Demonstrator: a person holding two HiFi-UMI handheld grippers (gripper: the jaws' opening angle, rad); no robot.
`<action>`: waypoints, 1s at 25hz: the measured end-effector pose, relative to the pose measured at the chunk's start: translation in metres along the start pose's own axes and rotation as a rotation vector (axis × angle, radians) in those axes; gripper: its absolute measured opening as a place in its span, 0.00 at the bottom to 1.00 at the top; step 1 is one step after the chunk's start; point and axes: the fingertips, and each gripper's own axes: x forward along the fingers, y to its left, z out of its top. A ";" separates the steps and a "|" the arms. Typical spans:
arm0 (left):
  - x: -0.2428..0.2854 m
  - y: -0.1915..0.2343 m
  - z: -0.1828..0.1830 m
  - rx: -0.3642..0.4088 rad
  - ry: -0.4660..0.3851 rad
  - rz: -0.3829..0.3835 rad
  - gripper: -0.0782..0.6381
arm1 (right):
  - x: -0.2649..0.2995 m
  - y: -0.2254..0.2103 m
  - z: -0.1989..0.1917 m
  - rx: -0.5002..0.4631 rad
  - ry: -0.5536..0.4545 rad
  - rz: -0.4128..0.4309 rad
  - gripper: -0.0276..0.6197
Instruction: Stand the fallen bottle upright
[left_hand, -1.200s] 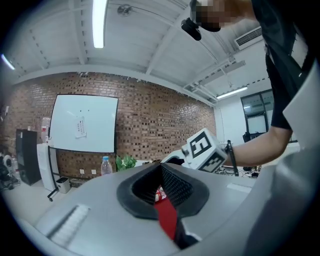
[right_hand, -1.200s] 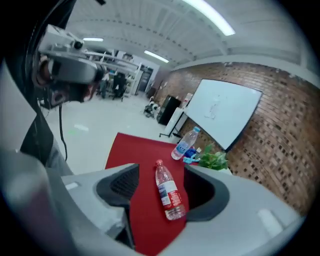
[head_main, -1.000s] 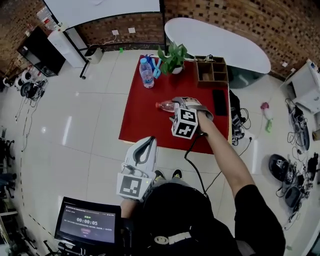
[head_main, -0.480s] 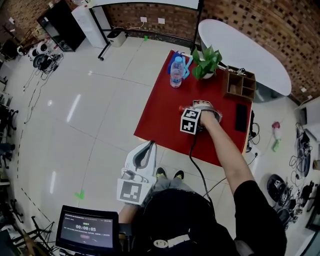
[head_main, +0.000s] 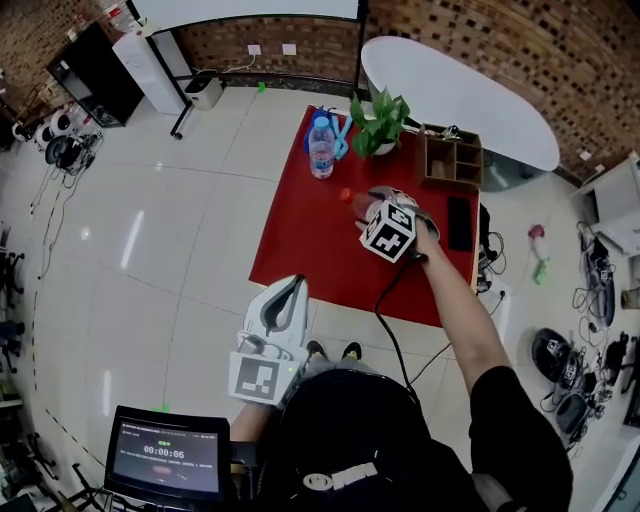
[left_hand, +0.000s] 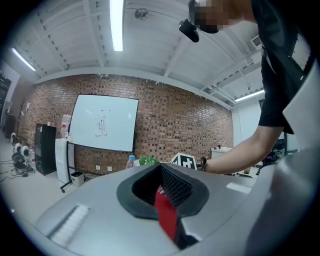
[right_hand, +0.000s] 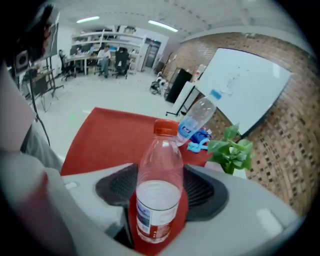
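The red counter (head_main: 300, 250) carries everything. A leafy plant (head_main: 378, 125) and a wooden organiser (head_main: 452, 160) stand along its far edge, and a blue-labelled bottle (head_main: 320, 148) stands upright at the far left corner.

Your right claw (head_main: 380, 203) reaches over the middle of the counter, toward the far edge, and is closed on the fallen bottle (right_hand: 159, 190). Your left claw (head_main: 285, 300) hangs off the near edge, close to your body, jaws together with nothing between them.

In the head view the fallen bottle leans with its neck toward the far left corner. No view shows whether its base touches the cloth.

Expect it to be light. It is thin clear plastic, so the wall will likely give under a hard squeeze, and the smooth skin may slip. The water inside, up to about mid-height, will probably shift as you tilt it.

The pads sit on the labelled lower body, which looks like a sound place to hold: low, where the weight is, and the label should give some bite. Turn it slowly until the base is flat on the cloth, well apart from the other bottle.

The body is see-through, with a red and white label around its lower part. The cap (right_hand: 166, 127) is orange-red and screwed on.
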 end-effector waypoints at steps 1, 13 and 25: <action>0.001 -0.007 0.001 0.005 -0.006 -0.009 0.11 | -0.015 -0.004 -0.002 0.058 -0.042 -0.011 0.49; 0.004 -0.041 0.013 0.055 -0.020 -0.050 0.11 | -0.077 -0.032 -0.043 0.577 -0.363 -0.066 0.48; 0.003 -0.037 0.013 0.064 -0.021 -0.053 0.11 | -0.077 -0.033 -0.045 0.649 -0.442 -0.103 0.49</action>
